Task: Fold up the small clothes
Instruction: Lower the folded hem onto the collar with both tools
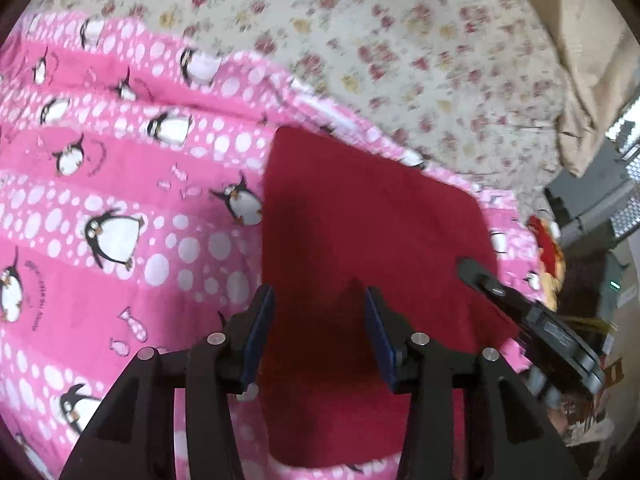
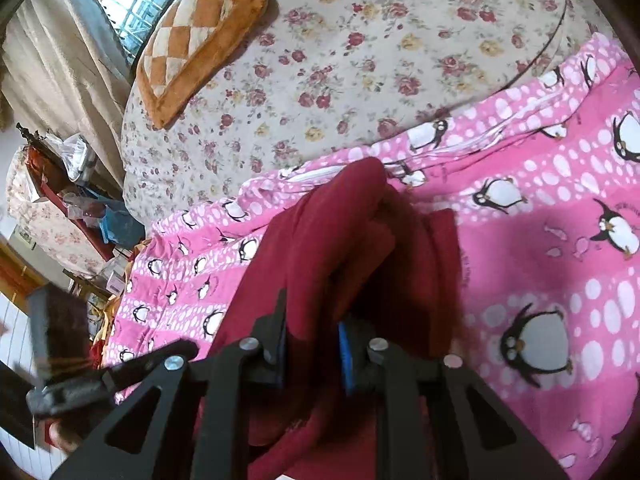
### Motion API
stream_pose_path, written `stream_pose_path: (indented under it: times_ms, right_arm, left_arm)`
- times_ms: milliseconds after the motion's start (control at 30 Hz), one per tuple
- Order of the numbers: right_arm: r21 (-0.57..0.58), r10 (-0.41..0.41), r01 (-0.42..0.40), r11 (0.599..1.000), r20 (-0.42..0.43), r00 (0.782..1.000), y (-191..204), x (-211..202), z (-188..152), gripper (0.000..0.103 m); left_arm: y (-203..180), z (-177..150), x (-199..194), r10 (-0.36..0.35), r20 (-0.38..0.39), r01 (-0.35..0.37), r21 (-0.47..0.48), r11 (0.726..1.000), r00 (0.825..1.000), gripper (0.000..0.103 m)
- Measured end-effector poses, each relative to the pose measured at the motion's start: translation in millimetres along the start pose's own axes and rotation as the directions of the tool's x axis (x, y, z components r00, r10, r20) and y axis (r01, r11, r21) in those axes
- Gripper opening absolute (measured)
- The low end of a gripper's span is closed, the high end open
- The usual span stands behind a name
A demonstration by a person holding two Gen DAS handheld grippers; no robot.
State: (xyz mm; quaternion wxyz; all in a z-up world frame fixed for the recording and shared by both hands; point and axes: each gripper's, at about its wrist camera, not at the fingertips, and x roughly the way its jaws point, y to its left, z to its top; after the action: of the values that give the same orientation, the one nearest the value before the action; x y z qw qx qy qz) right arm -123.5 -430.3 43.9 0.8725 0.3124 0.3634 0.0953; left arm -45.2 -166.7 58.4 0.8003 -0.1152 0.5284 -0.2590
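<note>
Here we are folding a red cloth on the penguin blanket: our right gripper is clamping its bunched edge, our left gripper hovering apart above its flat part.

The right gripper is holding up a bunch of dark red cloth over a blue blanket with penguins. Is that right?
Not quite: the blanket is pink, not blue. The right wrist view shows it, white-spotted with penguins, under the dark red cloth that the right gripper holds bunched up.
</note>
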Motion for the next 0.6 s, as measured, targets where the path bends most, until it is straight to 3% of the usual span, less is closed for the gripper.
stream_pose_path:
  times_ms: [133,333,467,533,600]
  right_arm:
    - [-0.009,-0.023,0.023,1.000,0.000,1.000,-7,-2,-1,0.020]
    - [-0.014,-0.115,0.114,0.993,-0.026,0.993,-23,10,-7,0.020]
    - [0.004,-0.121,0.121,0.993,-0.029,0.992,-28,14,-8,0.020]
    - [-0.004,-0.141,0.141,0.990,-0.032,0.989,-23,10,-7,0.026]
    - [0.019,-0.144,0.145,0.989,-0.039,0.989,-19,2,-6,0.037]
  left_arm:
    - [-3,-2,18,0.003,-0.016,-0.003,-0.004,1.000,1.000,0.025]
    - [-26,-10,32,0.115,0.019,-0.117,0.102,0.988,0.993,0.025]
    - [-27,-10,33,0.138,0.028,-0.140,0.101,0.985,0.990,0.025]
    - [-27,-10,32,0.142,0.028,-0.144,0.101,0.984,0.989,0.025]
    - [-28,-11,32,0.149,0.034,-0.152,0.106,0.983,0.988,0.025]
